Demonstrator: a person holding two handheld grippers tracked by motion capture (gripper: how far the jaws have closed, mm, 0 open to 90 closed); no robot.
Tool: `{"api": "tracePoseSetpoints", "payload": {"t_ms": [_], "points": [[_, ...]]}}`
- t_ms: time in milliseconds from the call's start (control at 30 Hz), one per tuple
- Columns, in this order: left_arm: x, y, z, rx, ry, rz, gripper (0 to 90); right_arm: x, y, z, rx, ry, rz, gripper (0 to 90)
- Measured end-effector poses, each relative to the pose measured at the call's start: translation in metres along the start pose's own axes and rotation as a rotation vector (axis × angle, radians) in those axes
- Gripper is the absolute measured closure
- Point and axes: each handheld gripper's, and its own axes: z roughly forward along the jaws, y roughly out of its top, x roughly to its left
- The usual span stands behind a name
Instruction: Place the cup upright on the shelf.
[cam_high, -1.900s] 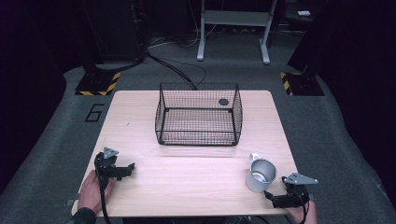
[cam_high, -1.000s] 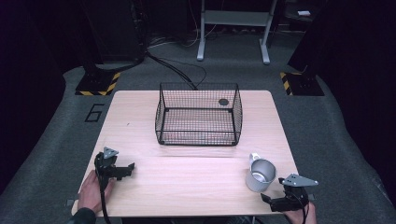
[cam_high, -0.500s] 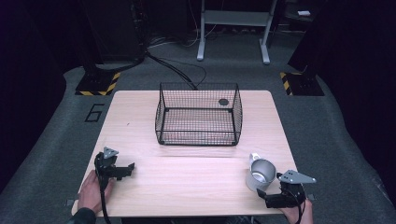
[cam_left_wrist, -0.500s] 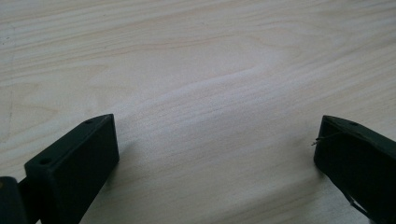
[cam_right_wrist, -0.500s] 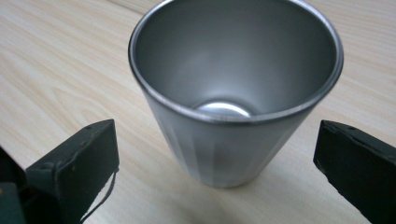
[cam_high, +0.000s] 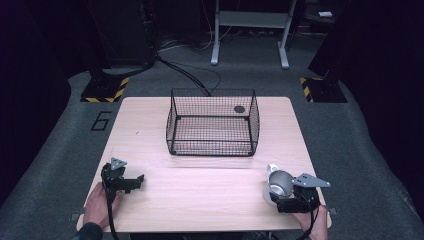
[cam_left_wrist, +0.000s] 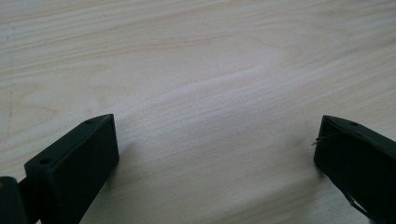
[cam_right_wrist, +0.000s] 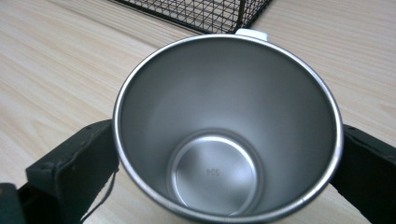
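1 pale wood table (cam_high: 210, 185) on grey carpet (cam_high: 360, 140).

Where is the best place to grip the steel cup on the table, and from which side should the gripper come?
Grip the steel cup across its round wall just under the rim, one jaw on each side, coming from the person's edge of the table. It stands upright and open, and its white handle points away toward the wire basket, so the near sides are free. The right gripper already straddles it this way.
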Motion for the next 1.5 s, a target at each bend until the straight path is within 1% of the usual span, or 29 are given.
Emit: {"api": "tracePoseSetpoints", "payload": {"t_ms": [133,167,333,367,567,600,700,1033,1067,1100,1233,1400,1500], "points": [[0.000,0.000,0.000,-0.001,0.000,0.000,0.0,0.000,0.003,0.004,0.000,-0.023,0.005,0.0],[0.000,0.000,0.000,0.000,0.000,0.000,0.0,0.000,0.003,0.004,0.006,-0.025,0.014,0.5],[0.000,0.000,0.000,-0.001,0.000,0.000,0.0,0.002,0.004,0.006,0.003,-0.030,0.023,5.0],[0.000,0.000,0.000,0.004,-0.001,0.002,0.0,0.002,0.004,0.006,0.000,-0.034,0.014,5.1],[0.000,0.000,0.000,0.000,0.001,0.000,0.0,0.003,0.004,0.007,-0.011,-0.050,0.017,5.2],[0.000,0.000,0.000,0.000,0.000,0.001,0.0,0.003,0.004,0.007,-0.005,-0.049,0.016,5.3],[0.000,0.000,0.000,-0.001,0.000,0.000,0.0,0.004,0.004,0.007,-0.018,-0.054,0.016,5.8],[0.000,0.000,0.000,0.001,0.000,0.001,0.0,0.005,0.002,0.006,-0.031,-0.068,0.012,6.4],[0.000,0.000,0.000,0.002,0.001,0.001,0.0,0.005,0.003,0.005,-0.028,-0.066,0.006,6.5],[0.000,0.000,0.000,0.001,0.000,0.001,0.0,0.005,0.003,0.004,-0.039,-0.064,0.012,6.5],[0.000,0.000,0.000,0.000,0.000,0.001,0.0,0.005,0.007,0.000,-0.054,-0.062,0.007,6.5],[0.000,0.000,0.000,0.001,0.000,0.001,0.0,0.005,0.013,-0.002,-0.052,-0.059,-0.007,6.5],[0.000,0.000,0.000,0.001,0.000,0.001,0.0,0.007,0.017,-0.002,-0.054,-0.047,-0.019,6.5]]}}
